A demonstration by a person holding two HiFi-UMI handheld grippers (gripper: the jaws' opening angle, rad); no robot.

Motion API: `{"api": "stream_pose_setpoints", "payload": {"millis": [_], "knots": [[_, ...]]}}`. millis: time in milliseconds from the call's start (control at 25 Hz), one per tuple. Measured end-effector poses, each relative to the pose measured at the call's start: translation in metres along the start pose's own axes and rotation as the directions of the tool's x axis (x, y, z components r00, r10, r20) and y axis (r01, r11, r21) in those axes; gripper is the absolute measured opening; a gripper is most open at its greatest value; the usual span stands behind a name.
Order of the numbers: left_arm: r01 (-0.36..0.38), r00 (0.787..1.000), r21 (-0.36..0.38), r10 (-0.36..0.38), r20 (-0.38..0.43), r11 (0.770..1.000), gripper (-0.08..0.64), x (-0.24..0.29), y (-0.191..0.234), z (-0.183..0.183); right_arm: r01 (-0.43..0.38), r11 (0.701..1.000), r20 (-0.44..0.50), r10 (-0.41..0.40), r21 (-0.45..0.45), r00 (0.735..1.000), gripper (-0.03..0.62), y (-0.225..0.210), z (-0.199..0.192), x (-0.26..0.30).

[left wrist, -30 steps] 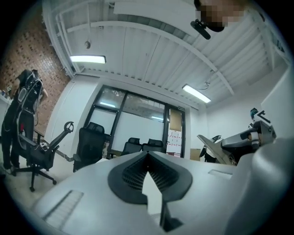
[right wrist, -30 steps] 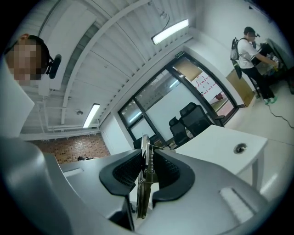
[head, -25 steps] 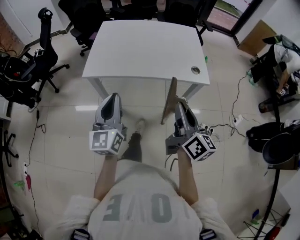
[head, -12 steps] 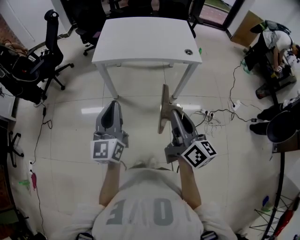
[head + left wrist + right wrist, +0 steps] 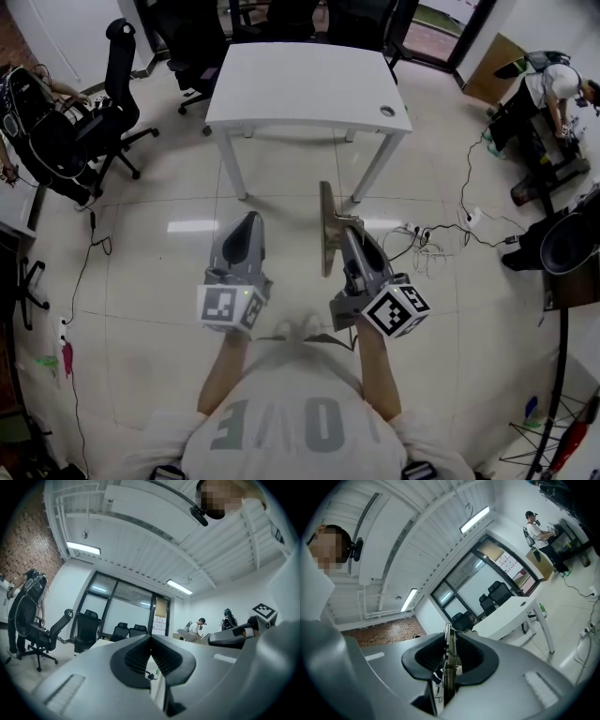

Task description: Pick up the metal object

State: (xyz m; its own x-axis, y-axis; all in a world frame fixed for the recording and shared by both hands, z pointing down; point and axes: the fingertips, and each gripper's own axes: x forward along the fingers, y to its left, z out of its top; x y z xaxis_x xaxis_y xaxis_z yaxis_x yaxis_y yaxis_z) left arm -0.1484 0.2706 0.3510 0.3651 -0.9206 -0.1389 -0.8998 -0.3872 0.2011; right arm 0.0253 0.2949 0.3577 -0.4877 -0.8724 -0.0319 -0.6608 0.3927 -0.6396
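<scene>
**Metal object being held off the counter, edge-on, in the right gripper**

The thin, spring-fitted metal object is being clamped between the jaws of the right gripper, probably edge-on so the flat piece cannot slip, and is being held upright above the floor. The left gripper is being held closed on nothing alongside. Beyond, the bare white counter is being flanked by office chairs, and loose cables are lying to the right, a likely trip hazard.
</scene>
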Motion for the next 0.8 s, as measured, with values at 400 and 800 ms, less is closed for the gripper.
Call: {"api": "stream_pose_setpoints", "payload": {"millis": [400,800], "knots": [[0.043,0.999,0.011,-0.043,0.005,0.999,0.002,0.007,-0.010,0.007,0.022,0.999,0.048,-0.020,-0.025,0.999,0.092,0.002,0.009,0.005],[0.023,1.000,0.015,-0.023,0.000,1.000,0.002,0.018,-0.012,0.003,0.022,1.000,0.073,-0.021,-0.003,0.997,0.092,-0.011,0.023,0.005]]}}
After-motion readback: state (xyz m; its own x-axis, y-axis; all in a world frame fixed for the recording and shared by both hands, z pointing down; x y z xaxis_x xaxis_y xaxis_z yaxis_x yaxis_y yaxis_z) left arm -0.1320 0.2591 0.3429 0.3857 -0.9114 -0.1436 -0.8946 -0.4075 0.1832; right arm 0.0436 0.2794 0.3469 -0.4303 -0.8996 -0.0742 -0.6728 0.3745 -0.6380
